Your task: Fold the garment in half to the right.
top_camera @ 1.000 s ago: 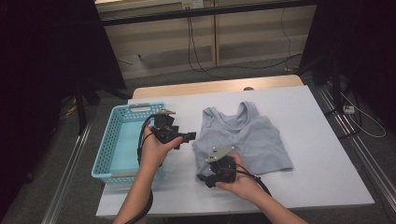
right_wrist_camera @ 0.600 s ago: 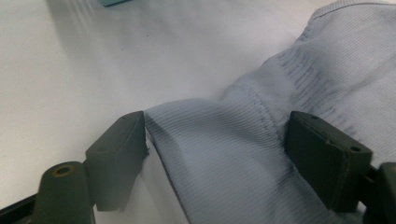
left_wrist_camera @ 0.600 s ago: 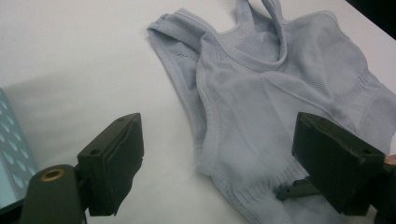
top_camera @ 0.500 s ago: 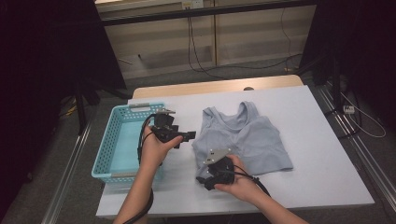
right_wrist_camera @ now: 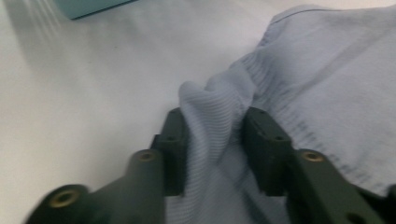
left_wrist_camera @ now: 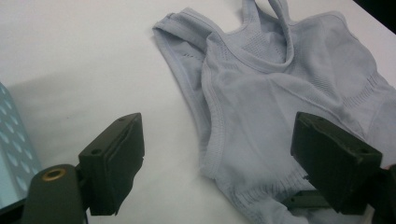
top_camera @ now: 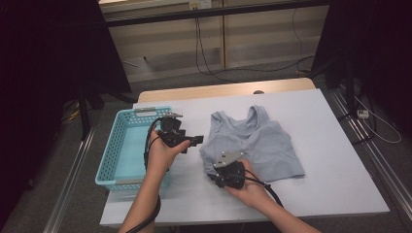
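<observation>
A light grey-blue tank top (top_camera: 262, 141) lies flat on the white table (top_camera: 330, 184), straps toward the far side. My right gripper (top_camera: 219, 171) sits at the top's near left hem corner. In the right gripper view it (right_wrist_camera: 217, 140) is shut on a raised fold of the ribbed hem (right_wrist_camera: 212, 109). My left gripper (top_camera: 194, 141) hovers between the basket and the top's left edge. The left gripper view shows it (left_wrist_camera: 219, 158) wide open above the top (left_wrist_camera: 280, 107), with nothing between its pads (left_wrist_camera: 114, 163).
A light blue plastic basket (top_camera: 145, 110) stands on the table's left part, beside my left hand; its corner (left_wrist_camera: 9, 158) shows in the left gripper view. Bare white table lies right of and in front of the top. Cables run over the floor beyond the table.
Both hands stay almost where they were. The right gripper has shifted very slightly at the top's near left corner.
</observation>
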